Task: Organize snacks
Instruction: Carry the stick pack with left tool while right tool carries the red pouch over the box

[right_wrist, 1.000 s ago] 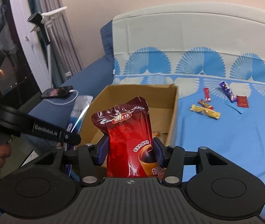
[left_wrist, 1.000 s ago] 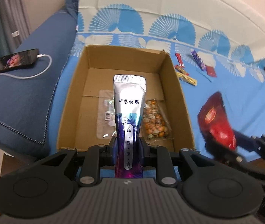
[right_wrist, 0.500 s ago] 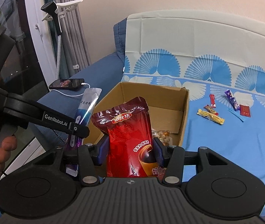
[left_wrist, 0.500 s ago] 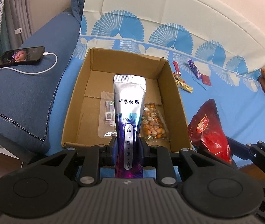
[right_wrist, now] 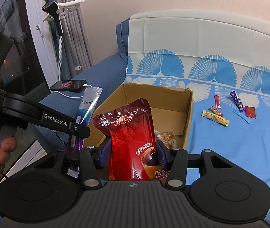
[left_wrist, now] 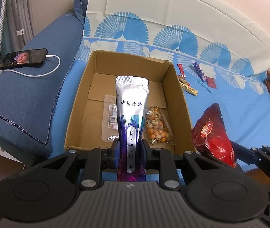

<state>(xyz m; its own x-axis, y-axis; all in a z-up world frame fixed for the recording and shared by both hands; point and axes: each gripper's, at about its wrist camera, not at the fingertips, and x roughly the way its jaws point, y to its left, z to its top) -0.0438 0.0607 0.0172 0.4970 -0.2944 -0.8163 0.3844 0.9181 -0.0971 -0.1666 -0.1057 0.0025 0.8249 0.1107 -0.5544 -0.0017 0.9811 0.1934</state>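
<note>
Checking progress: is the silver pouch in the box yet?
Not yet. The silver pouch is clamped in the left hand-held gripper, held above the cardboard box.

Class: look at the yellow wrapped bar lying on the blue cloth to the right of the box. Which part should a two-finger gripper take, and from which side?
Probably the yellow wrapped bar is best taken at its middle, from above, fingers closing across its narrow width. It lies flat and slanted on the blue cloth, and another small snack sits close against one long side, so a low sideways approach looks crowded.
</note>
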